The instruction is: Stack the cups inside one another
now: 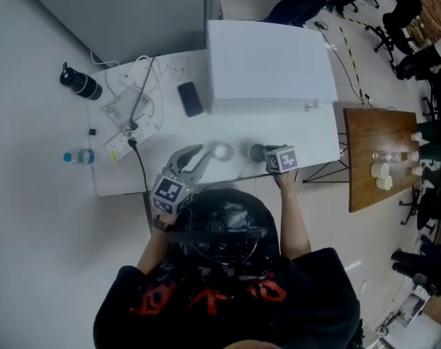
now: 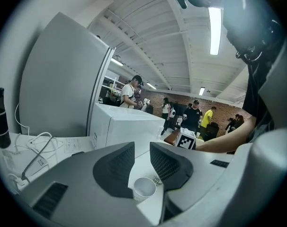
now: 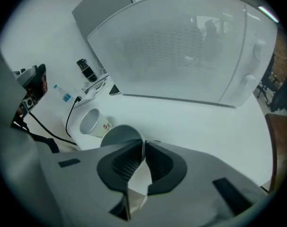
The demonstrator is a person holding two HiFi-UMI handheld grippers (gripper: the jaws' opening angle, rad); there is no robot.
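Note:
Two paper cups stand near the front edge of the white table. The white cup is upright just ahead of my left gripper. In the left gripper view that cup sits low between the parted jaws of the left gripper, which is open and touches nothing. The second cup looks grey inside. My right gripper points steeply down and is shut on its wall. In the right gripper view the gripper pinches the rim of this cup, with the white cup to its left.
A large white box-shaped appliance fills the back right of the table. A dark phone, a power strip with cables and a black bottle lie at the left. A water bottle lies on the floor. A wooden table stands at the right.

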